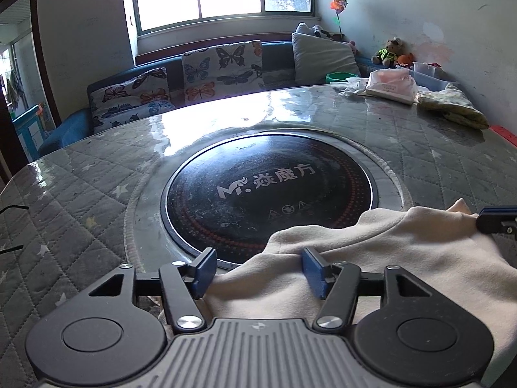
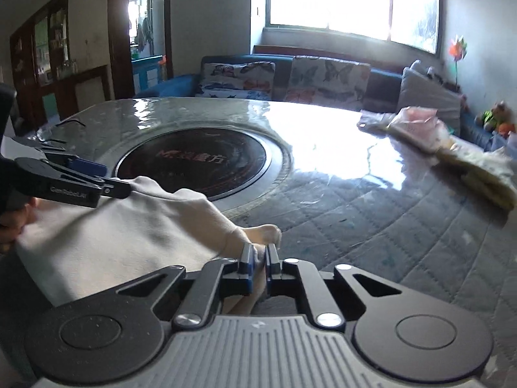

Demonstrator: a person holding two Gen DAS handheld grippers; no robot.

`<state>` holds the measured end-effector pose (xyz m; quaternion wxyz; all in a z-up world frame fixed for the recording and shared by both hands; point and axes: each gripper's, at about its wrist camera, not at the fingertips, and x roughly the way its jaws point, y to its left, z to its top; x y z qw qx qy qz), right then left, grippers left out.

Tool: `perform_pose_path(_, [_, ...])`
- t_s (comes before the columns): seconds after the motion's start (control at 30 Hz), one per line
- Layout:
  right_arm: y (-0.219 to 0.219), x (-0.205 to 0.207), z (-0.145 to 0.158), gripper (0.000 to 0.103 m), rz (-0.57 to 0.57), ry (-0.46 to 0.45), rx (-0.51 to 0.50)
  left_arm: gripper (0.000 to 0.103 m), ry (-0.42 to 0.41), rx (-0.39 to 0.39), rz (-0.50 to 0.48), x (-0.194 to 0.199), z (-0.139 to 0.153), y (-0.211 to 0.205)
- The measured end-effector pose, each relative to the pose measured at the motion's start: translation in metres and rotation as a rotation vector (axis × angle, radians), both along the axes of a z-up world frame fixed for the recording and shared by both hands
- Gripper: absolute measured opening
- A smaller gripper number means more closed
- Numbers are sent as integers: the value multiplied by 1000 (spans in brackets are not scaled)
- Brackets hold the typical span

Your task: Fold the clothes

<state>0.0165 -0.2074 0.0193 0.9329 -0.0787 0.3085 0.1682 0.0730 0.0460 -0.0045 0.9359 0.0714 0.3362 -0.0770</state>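
Note:
A cream garment [image 1: 404, 252] lies bunched at the near edge of the round quilted table [image 1: 97, 177]. Its far fold overlaps the rim of the black induction hob [image 1: 268, 194] set in the table's middle. My left gripper [image 1: 258, 258] stands open, blue pads wide apart, with the garment's left edge lying loose between them. My right gripper [image 2: 260, 252] is shut on a pinched corner of the garment [image 2: 113, 236] at its right end. The right gripper's tip [image 1: 494, 223] shows at the cloth's far right, and the left gripper [image 2: 80, 174] shows at the cloth's left end.
At the table's far right lie a pink-and-white bag [image 1: 391, 87] and a folded yellowish cloth [image 1: 458, 110]. A blue sofa with butterfly cushions [image 1: 223, 64] runs behind the table under the window. A thin black cable [image 1: 13, 208] lies at the left edge. A hand [image 2: 16, 223] holds the left gripper.

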Motion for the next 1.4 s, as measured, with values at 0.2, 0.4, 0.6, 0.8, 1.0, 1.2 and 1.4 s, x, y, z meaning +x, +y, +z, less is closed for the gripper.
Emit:
perform_pose_path(0.2, [-8,2,4,5,-9,-11,-14,68,-4,-4,11,0,-1,1])
perform_pose_path(0.4, [3,-28,23,5,171,-9,42,69,-5,-1,11,0,0,1])
perform_pose_path(0.6, [24,-53,4,4,295,41,-50,71,-5,0,15,0,-1,2])
perform_pose_path(0.8, [17,-61,9,4,296,34,-77,75,-9,-4,19,0,-2,3])
perform_pose_path(1.0, [15,-40,16,5,239,32,16,75,-35,-27,-2,-13,6,7])
perform_pose_path(1.2, [8,-12,1,5,173,40,17,75,-81,-43,-49,-47,18,12])
perform_pose_path(1.4, [10,-2,9,8,130,12,49,75,-94,-43,-76,-80,21,18])
